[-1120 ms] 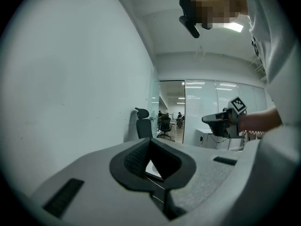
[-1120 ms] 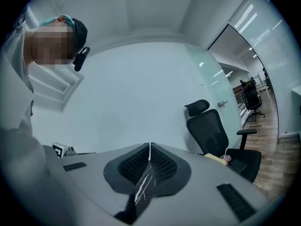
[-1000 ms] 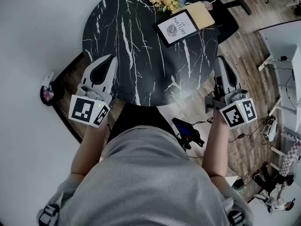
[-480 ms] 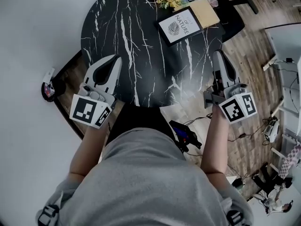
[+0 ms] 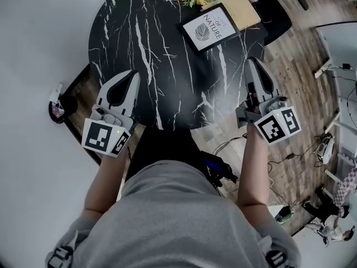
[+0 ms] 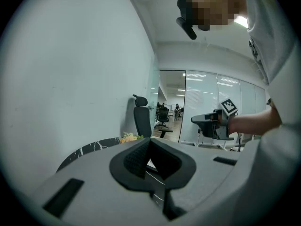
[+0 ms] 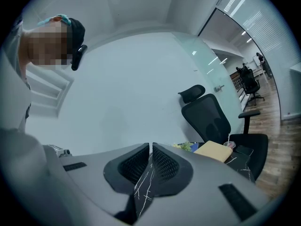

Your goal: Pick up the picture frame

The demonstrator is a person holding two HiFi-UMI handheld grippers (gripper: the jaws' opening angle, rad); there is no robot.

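Black marble table point(image 5: 167, 66) — picture frame point(image 5: 210, 28) lies far right; left gripper point(image 5: 131, 73) and right gripper point(image 5: 251, 61) hover nearer, jaws pressed together, empty

The person wears a grey short-sleeved top point(image 5: 167, 216), with a dark buckled strap point(image 5: 57, 255) at each shoulder and black headgear point(image 6: 188, 6) on the head. The left gripper point(image 5: 133, 73) and the right gripper point(image 5: 252, 60) are alike: each has a smooth, light grey shell that tapers to a narrow far tip, and a black teardrop-shaped recess lined with ribbed black pads point(image 7: 134, 166). At its near end each carries a white marker cube point(image 5: 105, 137) printed with bold black squares.
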